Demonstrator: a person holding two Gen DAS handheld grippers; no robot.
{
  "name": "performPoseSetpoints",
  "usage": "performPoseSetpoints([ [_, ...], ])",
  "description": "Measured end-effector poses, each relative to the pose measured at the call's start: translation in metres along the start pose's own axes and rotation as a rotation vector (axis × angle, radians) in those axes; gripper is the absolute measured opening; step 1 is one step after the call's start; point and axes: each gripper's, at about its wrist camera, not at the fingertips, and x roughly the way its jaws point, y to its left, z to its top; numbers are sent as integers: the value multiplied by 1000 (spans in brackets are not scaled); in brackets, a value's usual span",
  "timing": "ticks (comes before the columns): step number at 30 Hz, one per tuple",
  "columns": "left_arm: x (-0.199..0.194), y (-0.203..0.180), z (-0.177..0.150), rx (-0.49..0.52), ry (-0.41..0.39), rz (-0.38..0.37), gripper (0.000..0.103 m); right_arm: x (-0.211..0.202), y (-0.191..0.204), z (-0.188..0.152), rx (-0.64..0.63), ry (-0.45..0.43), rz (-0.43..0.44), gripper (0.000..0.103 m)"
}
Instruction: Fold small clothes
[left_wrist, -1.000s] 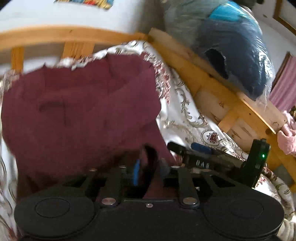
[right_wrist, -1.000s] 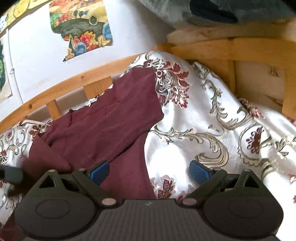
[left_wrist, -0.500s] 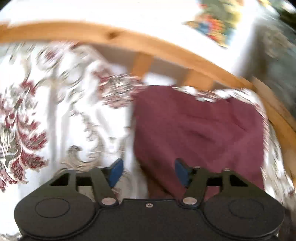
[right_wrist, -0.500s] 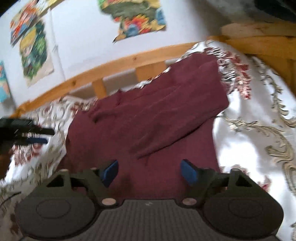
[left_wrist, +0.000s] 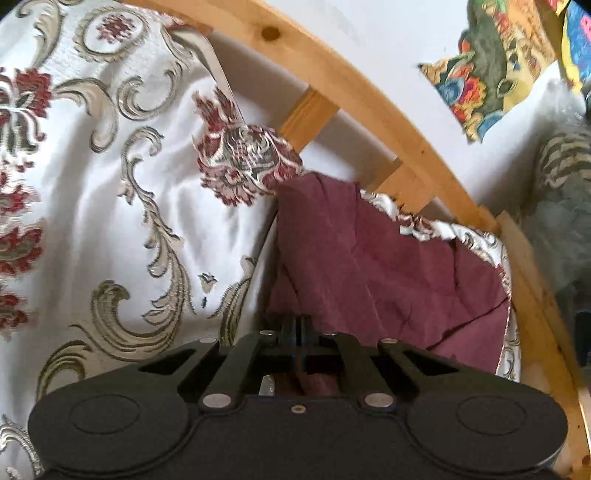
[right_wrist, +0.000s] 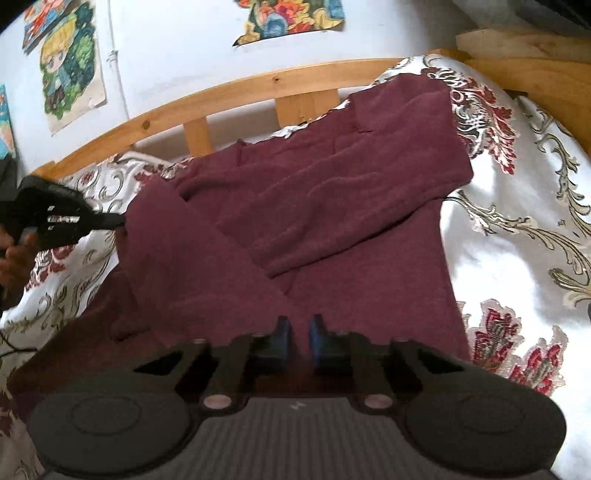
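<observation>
Since the earlier frames both tongs have just been closing, and the left view has swung from over the garment to its left edge.

Bed (right_wrist: 517, 236), white floral cover, wooden rail behind; the maroon garment (right_wrist: 332, 206) lies across it, one sleeve folded over the body.

Left tongs (left_wrist: 298, 332): jaws fully together at the garment's near left edge, seemingly pinching cloth (contact itself is hidden behind the linkage). In the right view they show at the garment's left side (right_wrist: 92, 221).

Right tongs (right_wrist: 297, 332): nearly shut, a fold of maroon hem between the blue pads.

Handling, judged: soft, light, limp knit; will sag and slide on the satiny cover. Best held at hem corners or the shoulder seam.

Writing: small white marking on the left tongs, unreadable.
</observation>
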Motion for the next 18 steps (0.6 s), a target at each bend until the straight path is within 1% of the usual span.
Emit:
performPoseSetpoints([
  [2,-12,10,-1,-76,-58,-21,0,-1,-2,1,12,-5,-3,6],
  [4,-20,25,-2,-201,-113,-31,0,-1,1,0,-2,-3,4,6],
  [6,-20,38,-3,-272,-122,9,0,0,6,-1,-30,2,4,6],
  [7,-17,43,-3,-281,-107,32,0,1,8,-1,-42,4,6,6],
  [9,-13,45,-2,-260,-67,76,2,1,13,-2,-72,4,6,6],
  [10,-13,45,-1,-251,-56,78,3,1,15,-2,-83,3,6,6],
  [11,-14,42,0,-237,-58,94,8,0,16,-2,-90,0,6,6],
  [12,-17,37,1,-207,-68,121,22,-1,17,-2,-93,-2,8,6],
  [13,-18,33,4,-169,-77,130,37,-1,18,-2,-93,-3,10,7],
  [16,-20,13,13,-16,-108,134,53,-2,17,-2,-89,-6,17,9],
  [18,-13,5,22,39,-96,119,56,-2,16,-2,-86,-7,24,10],
])
